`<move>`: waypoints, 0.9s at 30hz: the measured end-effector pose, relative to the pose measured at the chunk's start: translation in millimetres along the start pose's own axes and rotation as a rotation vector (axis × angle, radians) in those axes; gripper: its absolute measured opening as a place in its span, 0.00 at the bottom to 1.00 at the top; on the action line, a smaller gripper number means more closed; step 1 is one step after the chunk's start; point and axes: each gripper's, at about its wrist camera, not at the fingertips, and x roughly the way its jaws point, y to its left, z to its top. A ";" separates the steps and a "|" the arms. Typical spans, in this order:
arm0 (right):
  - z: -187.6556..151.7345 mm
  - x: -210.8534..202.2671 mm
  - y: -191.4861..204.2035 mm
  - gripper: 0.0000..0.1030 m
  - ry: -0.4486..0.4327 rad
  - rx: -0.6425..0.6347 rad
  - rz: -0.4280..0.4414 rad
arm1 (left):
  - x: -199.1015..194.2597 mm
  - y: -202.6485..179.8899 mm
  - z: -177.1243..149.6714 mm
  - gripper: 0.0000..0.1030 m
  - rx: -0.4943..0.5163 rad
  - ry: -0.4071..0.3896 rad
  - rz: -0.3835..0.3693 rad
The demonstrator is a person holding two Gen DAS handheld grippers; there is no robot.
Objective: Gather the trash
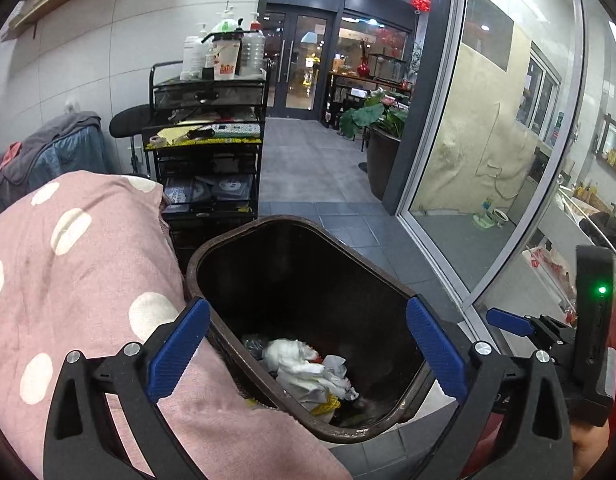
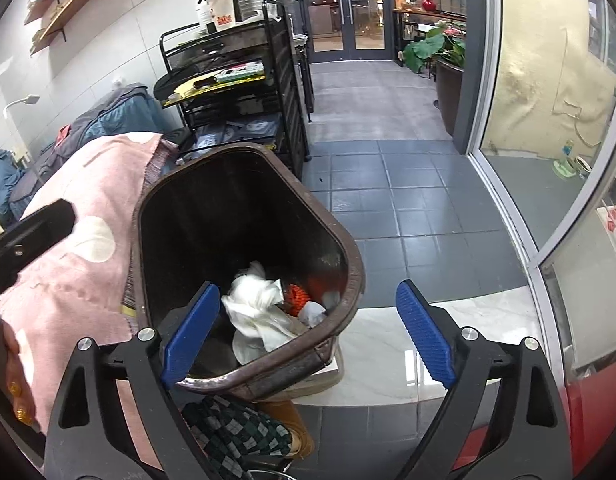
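**Over the bin: trash sits inside, both tools empty**

Beside the pink polka-dot cover [image 1: 68, 280], a dark brown trash bin [image 1: 212, 252] stands with its mouth open toward both cameras. At its bottom lies a heap of crumpled white paper [image 1: 296, 360], with a scrap of yellow in the left wrist view and something orange-red [image 2: 296, 300] showing beside the paper in the right wrist view. Whether more lies under the heap cannot be told.

The left gripper [image 1: 308, 348] hangs above the bin's near end, its jaws spread wide with nothing between them. The right gripper [image 2: 308, 332] is likewise wide open and empty, its left finger inside the rim and its right finger outside, over the pale marble ledge [image 2: 448, 320]. Neither touches the paper.

Judged from how things lie, some collecting looks done: rubbish is in the bin and no piece is carried. The grey tiled floor [image 2: 388, 200] in view shows no loose litter, save a tiny dark speck far off that is too small to name. A black wire cart [image 1: 208, 128], far left, carries bottles and clutter; whether any of that counts as trash cannot be judged, so what is left remains unclear.
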 end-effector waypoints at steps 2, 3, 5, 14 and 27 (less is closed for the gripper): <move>-0.4 2.3 -1.2 0.88 0.002 0.012 0.001 | -9.1 1.7 -0.7 0.94 0.002 -0.023 0.016; -0.6 3.5 -1.2 0.88 0.002 0.017 0.003 | -14.8 3.1 -1.7 0.94 0.000 -0.034 0.023; -0.9 4.8 0.9 0.88 -0.002 0.018 0.007 | -24.2 5.8 -4.3 0.94 -0.006 -0.049 0.031; -4.9 -20.5 43.4 0.90 -0.132 -0.027 0.070 | -81.1 31.4 -21.8 0.94 -0.084 -0.140 0.094; -31.7 -78.3 131.7 0.94 -0.340 -0.186 0.196 | -175.3 82.9 -70.2 0.94 -0.251 -0.297 0.371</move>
